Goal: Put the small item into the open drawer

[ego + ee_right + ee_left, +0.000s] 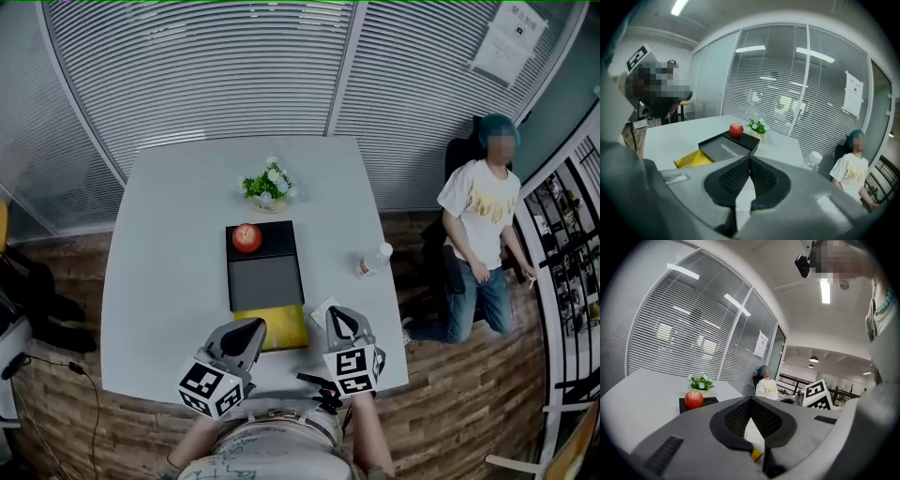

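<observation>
A flat black box (pixel 281 234) lies at mid-table with a red apple (pixel 247 237) on its far end. Its open drawer (pixel 266 281) shows a grey inside, and a yellow part (pixel 279 326) juts out at the near end. A small white item (pixel 322 308) lies on the table just right of the yellow part. My right gripper (pixel 334 315) is shut, with its tips right at the white item. My left gripper (pixel 251 324) is shut too and hangs over the yellow part's near left corner. The right gripper view shows the drawer (pixel 723 149) ahead and to the left.
A small pot of flowers (pixel 267 186) stands beyond the box. A clear bottle (pixel 373 261) lies near the white table's (pixel 169 244) right edge. A person (pixel 480 220) leans by the chair at the right, off the table. Glass walls with blinds close the back.
</observation>
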Demonstrator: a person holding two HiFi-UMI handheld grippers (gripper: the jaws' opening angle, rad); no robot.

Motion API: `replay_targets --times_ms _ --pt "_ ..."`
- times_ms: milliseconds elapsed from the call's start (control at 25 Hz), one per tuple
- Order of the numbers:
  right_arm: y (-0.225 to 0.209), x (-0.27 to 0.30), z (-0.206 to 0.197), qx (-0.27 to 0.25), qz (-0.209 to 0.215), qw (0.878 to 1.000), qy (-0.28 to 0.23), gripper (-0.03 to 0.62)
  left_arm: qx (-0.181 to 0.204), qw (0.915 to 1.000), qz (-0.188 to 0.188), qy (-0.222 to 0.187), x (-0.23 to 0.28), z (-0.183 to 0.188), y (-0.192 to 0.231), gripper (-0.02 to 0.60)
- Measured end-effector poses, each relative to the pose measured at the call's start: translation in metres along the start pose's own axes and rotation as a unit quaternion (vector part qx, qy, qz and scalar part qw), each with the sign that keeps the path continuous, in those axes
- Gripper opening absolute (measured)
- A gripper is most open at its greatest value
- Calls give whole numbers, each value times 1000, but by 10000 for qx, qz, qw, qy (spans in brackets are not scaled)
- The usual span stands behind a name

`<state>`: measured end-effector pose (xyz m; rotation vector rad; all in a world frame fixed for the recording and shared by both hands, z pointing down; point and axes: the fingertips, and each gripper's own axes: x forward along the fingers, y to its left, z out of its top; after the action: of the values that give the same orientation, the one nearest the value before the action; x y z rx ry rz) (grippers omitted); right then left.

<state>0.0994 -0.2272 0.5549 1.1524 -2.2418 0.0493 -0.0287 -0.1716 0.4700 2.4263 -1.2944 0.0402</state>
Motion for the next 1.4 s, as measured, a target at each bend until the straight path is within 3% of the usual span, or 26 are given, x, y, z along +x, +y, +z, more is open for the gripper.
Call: replay_targets --times_ms 440,880,1080,1400 --pt "-10 36 -66 -5 275 9957 887 3 -142 9993 -253 219 10 -10 3 -3" --pt "1 78 -121 -110 699 9855 1540 3 -204 9990 -177 367 15 -20 17 -3" --pt "8 92 -139 31 841 9809 1755 78 -255 9988 -147 401 17 -27 22 -3" --pt "14 116 -163 223 944 9691 2268 97 -279 9984 -193 462 20 -29 27 -3"
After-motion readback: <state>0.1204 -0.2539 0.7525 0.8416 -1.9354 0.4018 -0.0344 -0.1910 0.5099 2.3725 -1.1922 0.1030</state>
